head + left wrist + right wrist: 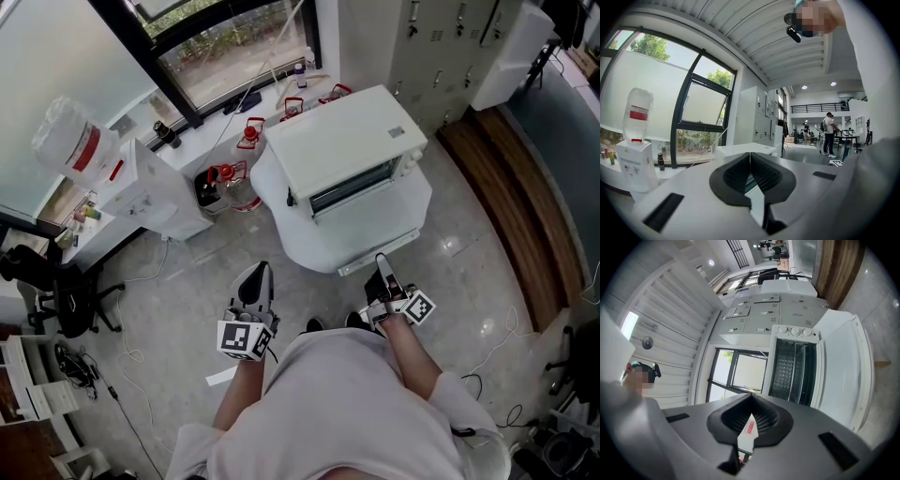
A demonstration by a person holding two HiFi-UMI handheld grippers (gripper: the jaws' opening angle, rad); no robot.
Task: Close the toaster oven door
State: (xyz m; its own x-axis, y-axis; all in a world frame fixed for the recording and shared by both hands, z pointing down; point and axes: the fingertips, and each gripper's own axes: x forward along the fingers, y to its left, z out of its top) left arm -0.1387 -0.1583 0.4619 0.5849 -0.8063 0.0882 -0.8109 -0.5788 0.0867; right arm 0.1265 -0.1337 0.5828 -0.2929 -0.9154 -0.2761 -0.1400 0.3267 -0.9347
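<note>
**Oven door down, both grippers clenched and empty**

Head view: one boxy white toaster oven [342,141] stands on a round white table [298,251]. Its single door [375,211] lies folded flat toward the person. Two grippers show. The left gripper [261,272] is well short of the table, and the right gripper [381,262] is just beside the door's front edge. Whether it touches the door is unclear. At least four red-trimmed clear containers [249,133] sit by the window, too small to identify.

Left gripper view: the left gripper's [750,157] jaws are pressed together on nothing. One white water dispenser [633,164] stands at the left. The oven's top [740,149] is mostly hidden behind the jaws. A few distant people [828,133] stand in the hall.

Right gripper view: the right gripper's [751,398] jaws are likewise closed and empty. The oven's dark cavity [792,371] gapes open, with the door [843,376] beside it. The knobs [799,332] number about three, though they are small.
</note>
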